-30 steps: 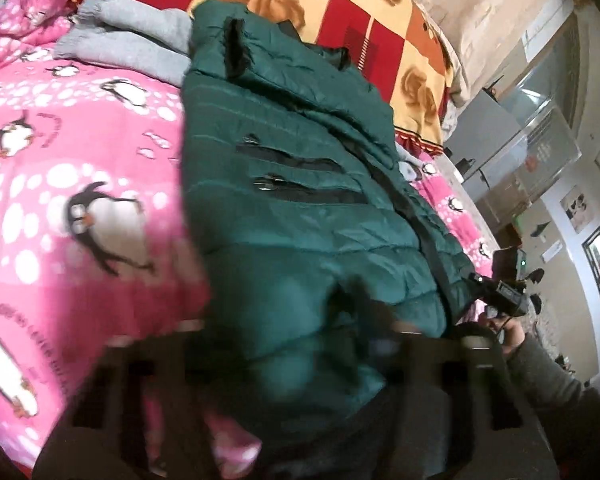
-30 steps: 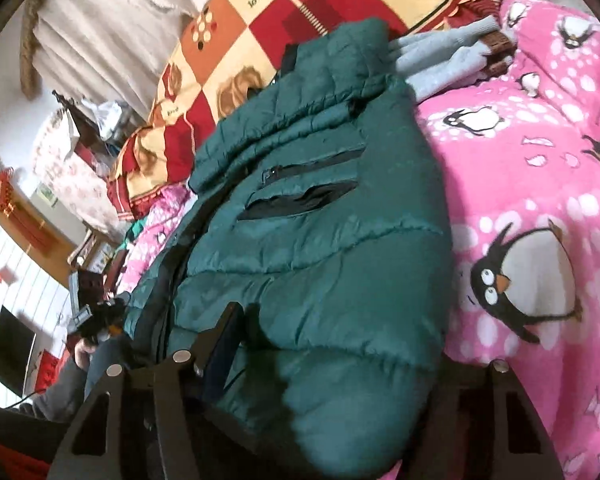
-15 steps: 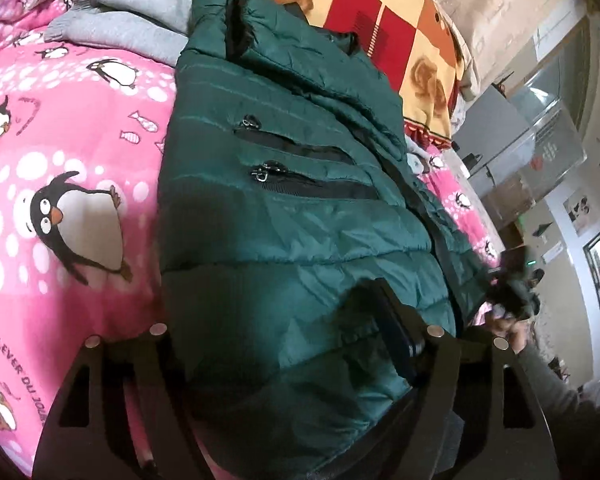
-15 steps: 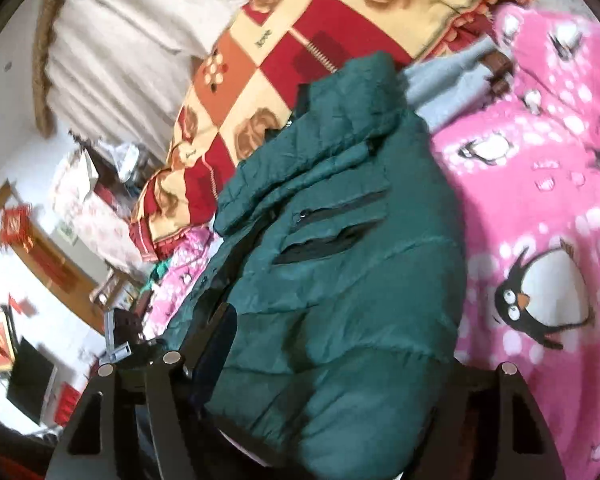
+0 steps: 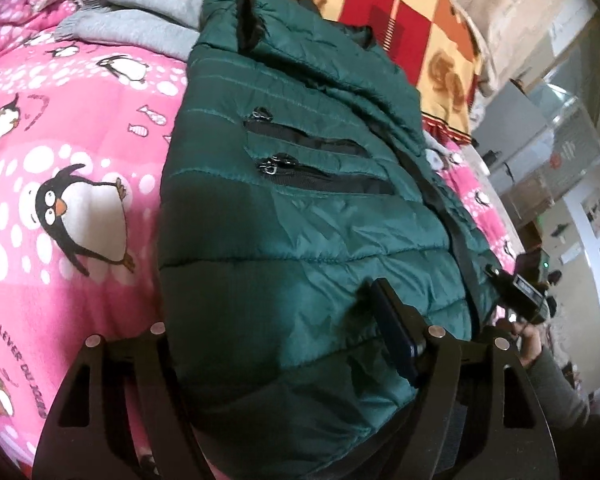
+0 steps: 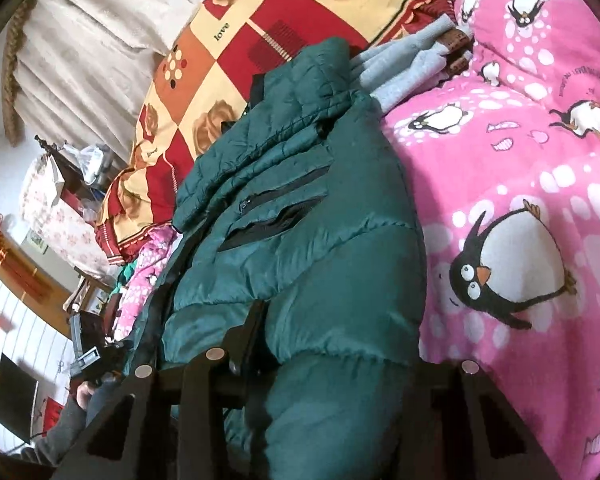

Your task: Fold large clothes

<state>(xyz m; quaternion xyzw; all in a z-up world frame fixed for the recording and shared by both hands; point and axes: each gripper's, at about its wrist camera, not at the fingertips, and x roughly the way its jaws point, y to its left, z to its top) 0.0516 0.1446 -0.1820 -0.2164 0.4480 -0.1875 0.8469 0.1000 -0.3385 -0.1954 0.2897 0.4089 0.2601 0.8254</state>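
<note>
A dark green quilted puffer jacket lies lengthwise on a pink penguin blanket, two zip pockets facing up. It also fills the middle of the right wrist view. My left gripper is shut on the jacket's near hem; one blue-padded finger presses on top, the other is hidden under the fabric. My right gripper is shut on the same hem, its left finger showing and the right one buried in the fabric.
Folded grey sweatpants lie beyond the jacket's collar, and they show in the right wrist view. A red and yellow rose-patterned quilt is heaped at the head of the bed. The bed edge and room furniture are at the right.
Both views have steadied and come in lower over the hem. The jacket's near edge now bulges up between the fingers of each gripper.
</note>
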